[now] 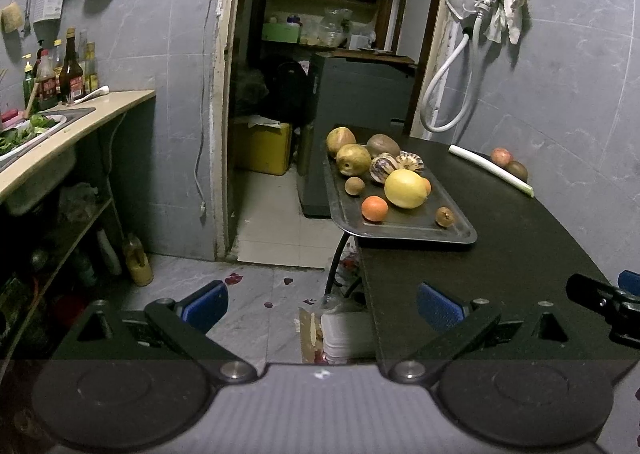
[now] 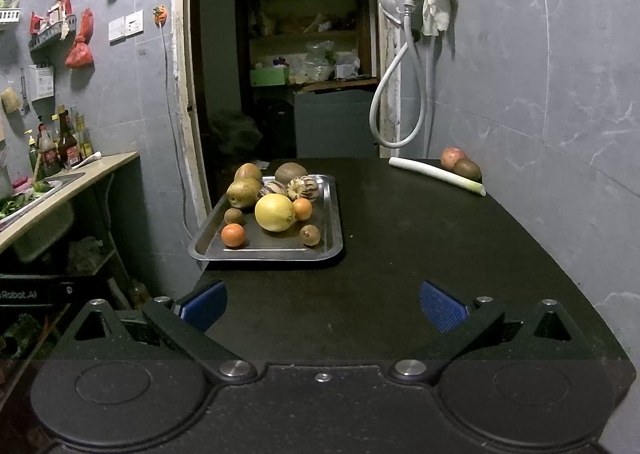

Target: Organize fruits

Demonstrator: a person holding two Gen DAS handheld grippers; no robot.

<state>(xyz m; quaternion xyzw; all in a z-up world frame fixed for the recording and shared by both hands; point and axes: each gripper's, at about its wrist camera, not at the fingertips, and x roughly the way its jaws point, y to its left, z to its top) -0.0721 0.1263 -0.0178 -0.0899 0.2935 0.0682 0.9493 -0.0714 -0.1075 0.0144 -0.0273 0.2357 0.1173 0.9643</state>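
A metal tray [image 2: 332, 214] [image 1: 460, 230] rests on the black table [image 2: 420, 254] at its left edge and holds several fruits: a big yellow lemon [image 2: 275, 212] [image 1: 405, 189], two oranges [image 2: 233, 235], brown pears [image 2: 243, 193], striped melons [image 2: 303, 189] and small brown fruits. A red apple [image 2: 453, 157] [image 1: 501, 156] and a brown kiwi [image 2: 468, 169] lie by the far right wall behind a leek [image 2: 436, 175]. My right gripper [image 2: 323, 306] stands open over the table's near part, nothing between its fingers. My left gripper [image 1: 322, 306] is open too, half over the table's left edge.
A counter with a sink [image 1: 48, 134], greens and bottles [image 1: 72, 70] runs along the left wall. A doorway [image 2: 280, 54] opens behind the table onto shelves and a dark cabinet. A white hose [image 2: 394, 102] hangs on the right wall. Clutter lies on the floor [image 1: 280, 294].
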